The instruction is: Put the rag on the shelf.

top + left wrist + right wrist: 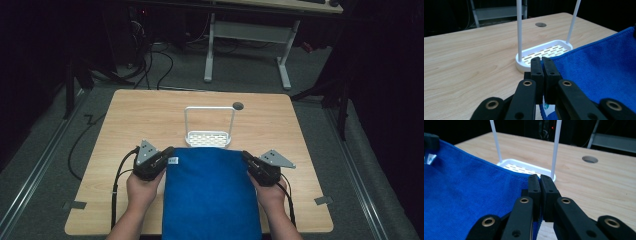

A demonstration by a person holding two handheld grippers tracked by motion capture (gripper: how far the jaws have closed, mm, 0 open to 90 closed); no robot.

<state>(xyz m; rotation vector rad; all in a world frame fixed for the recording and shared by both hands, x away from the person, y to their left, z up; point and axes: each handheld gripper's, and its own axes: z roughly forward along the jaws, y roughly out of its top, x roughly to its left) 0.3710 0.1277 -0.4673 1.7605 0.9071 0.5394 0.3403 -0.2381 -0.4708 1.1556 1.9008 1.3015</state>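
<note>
Between each pair of closed jaws a far corner of the blue cloth (212, 192) is pinched, by the left gripper (167, 153) and right gripper (248, 158). Just beyond stands the white rack (209, 131) on the tabletop (135, 120); both corners would best be lifted evenly and kept taut.

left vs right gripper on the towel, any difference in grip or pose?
The left gripper pinches the towel's far left corner, beside its white label; the right gripper pinches the far right corner, no label there. The left points up-right, the right up-left, mirrored. Shared: both have their jaws shut on the far edge, just short of the white rack.
</note>
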